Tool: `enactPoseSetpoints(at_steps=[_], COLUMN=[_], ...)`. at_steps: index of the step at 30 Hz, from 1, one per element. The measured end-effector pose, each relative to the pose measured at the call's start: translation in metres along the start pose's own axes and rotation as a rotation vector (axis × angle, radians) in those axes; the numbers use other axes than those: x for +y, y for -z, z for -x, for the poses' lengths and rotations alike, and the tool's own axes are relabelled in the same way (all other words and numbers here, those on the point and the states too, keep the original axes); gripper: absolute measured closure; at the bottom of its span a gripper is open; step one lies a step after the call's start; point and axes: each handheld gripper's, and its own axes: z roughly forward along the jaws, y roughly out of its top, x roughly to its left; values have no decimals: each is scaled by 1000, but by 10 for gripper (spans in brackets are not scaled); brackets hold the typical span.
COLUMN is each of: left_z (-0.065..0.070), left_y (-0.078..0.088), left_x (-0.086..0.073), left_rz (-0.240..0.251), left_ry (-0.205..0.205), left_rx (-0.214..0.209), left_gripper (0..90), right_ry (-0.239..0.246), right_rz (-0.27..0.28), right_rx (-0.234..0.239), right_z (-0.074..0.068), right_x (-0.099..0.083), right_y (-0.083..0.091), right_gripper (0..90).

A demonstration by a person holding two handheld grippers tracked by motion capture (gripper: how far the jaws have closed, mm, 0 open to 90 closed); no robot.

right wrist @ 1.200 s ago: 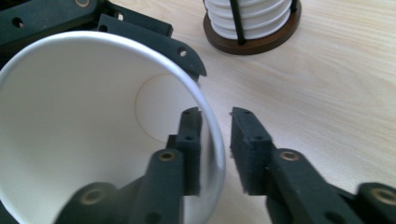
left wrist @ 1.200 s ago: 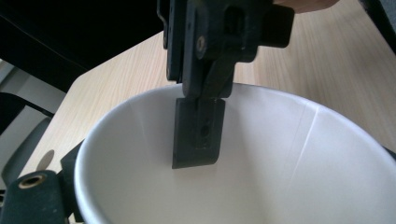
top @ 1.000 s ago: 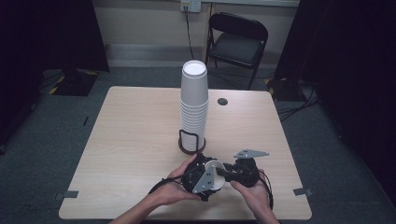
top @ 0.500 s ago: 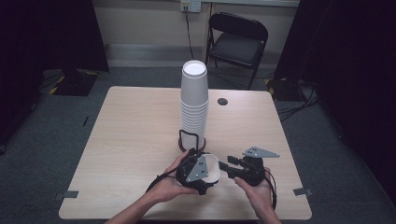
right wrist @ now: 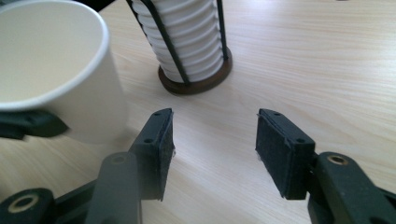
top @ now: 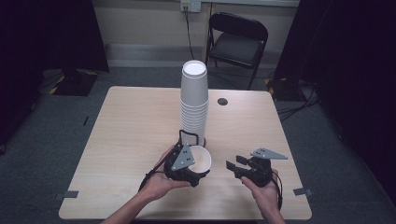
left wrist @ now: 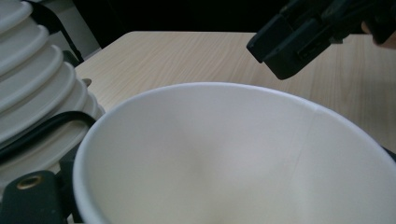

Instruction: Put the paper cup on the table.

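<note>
1. Holding a single white paper cup (top: 201, 159), the left gripper (top: 186, 164) sits near the table's front edge in the high view; its jaws are clamped on the cup, whose mouth tilts up toward the camera. The person's left hand (top: 159, 184) wraps the gripper body from below.
2. Left gripper view: the cup (left wrist: 233, 158) interior takes up most of the frame, so the jaws themselves are largely hidden behind the rim. The stacked cups (left wrist: 32, 88) show at left with a black wire of the holder across them, and the right gripper (left wrist: 308, 35) hangs at upper right above the wood.
3. Right gripper view adds what the others lack: the right gripper (right wrist: 214, 149) has its two padded jaws spread apart with bare tabletop between them, gripping nothing. The held cup (right wrist: 60, 70) stands just left of its left jaw, apart from it. The stack's ribbed rims (right wrist: 187, 42) sit in a black wire cage on a round dark wooden base (right wrist: 196, 81).
4. High view: right gripper (top: 247, 169) is well right of the cup, held by the right hand (top: 264, 193). The tall cup stack (top: 194, 100) rises just behind the left gripper.
5. Surface: light wood-grain table (top: 116, 140), with a small dark disc (top: 222, 101) near the far side.
6. Room: grey carpet, black folding chair (top: 238, 42) behind the table, dark curtains on both sides, pale wall with an outlet (top: 190, 5).
</note>
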Motion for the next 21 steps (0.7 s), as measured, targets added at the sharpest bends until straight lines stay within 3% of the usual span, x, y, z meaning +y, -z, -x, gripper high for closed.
enactPoseSetpoints(at_steps=[4,15,21], left_z=[-6,-32,-49], left_y=[12,49,66], left_x=[-1,-13,-11], left_rz=[24,67,99], left_ry=[44,142,192], left_rx=[-8,74,101], left_gripper=[104,104,104], right_ry=[-3,-25,-25], right_rz=[-3,-8,-13], right_rx=[-19,-50,-58], right_z=[3,10,11], right_x=[-2,-6,-7], right_y=[0,-2,-2], right_gripper=[456,387,320])
